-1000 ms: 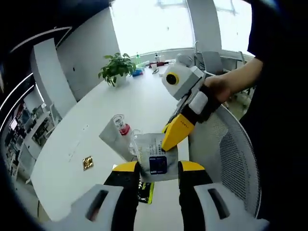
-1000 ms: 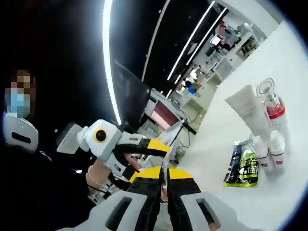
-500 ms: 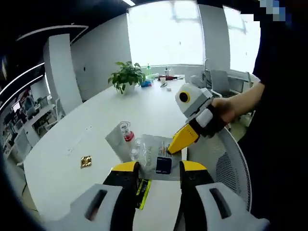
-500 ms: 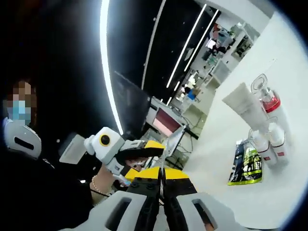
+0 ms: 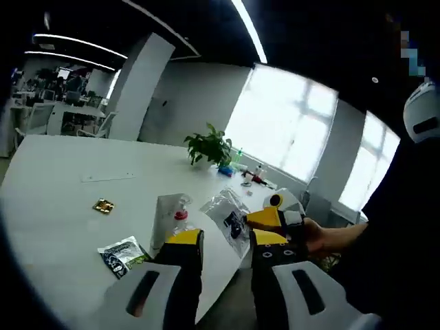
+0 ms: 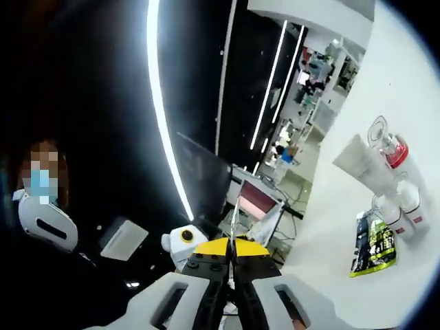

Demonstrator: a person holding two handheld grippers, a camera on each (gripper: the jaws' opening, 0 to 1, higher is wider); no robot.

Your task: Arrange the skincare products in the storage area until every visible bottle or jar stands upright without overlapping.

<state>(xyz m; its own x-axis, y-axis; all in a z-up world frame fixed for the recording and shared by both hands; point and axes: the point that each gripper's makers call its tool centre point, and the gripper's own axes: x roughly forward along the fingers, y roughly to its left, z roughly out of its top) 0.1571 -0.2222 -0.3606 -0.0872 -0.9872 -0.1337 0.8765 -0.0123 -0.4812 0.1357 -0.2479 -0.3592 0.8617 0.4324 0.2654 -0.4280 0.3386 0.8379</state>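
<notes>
White table (image 5: pixel 62 172): green-black sachet (image 5: pixel 122 251) near its edge, white tube (image 5: pixel 165 218) beside red-capped bottle (image 5: pixel 180 214), small gold square (image 5: pixel 103 205) farther in, potted plant (image 5: pixel 210 148) far behind.

R gripper (image 6: pixel 233 249): jaws pinched together on edge of clear plastic bag (image 6: pixel 249 206), held up off white table (image 6: pixel 344 275). L gripper (image 6: pixel 184 240) just behind, low. On table at right: white tube (image 6: pixel 363 165), red-capped bottle (image 6: pixel 393 152), two small bottles (image 6: pixel 405 210), green/black sachet (image 6: pixel 375 244) lying flat.

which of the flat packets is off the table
The clear pouch, pinched in the right gripper. The green sachet and the small gold packet lie on the table.
</notes>
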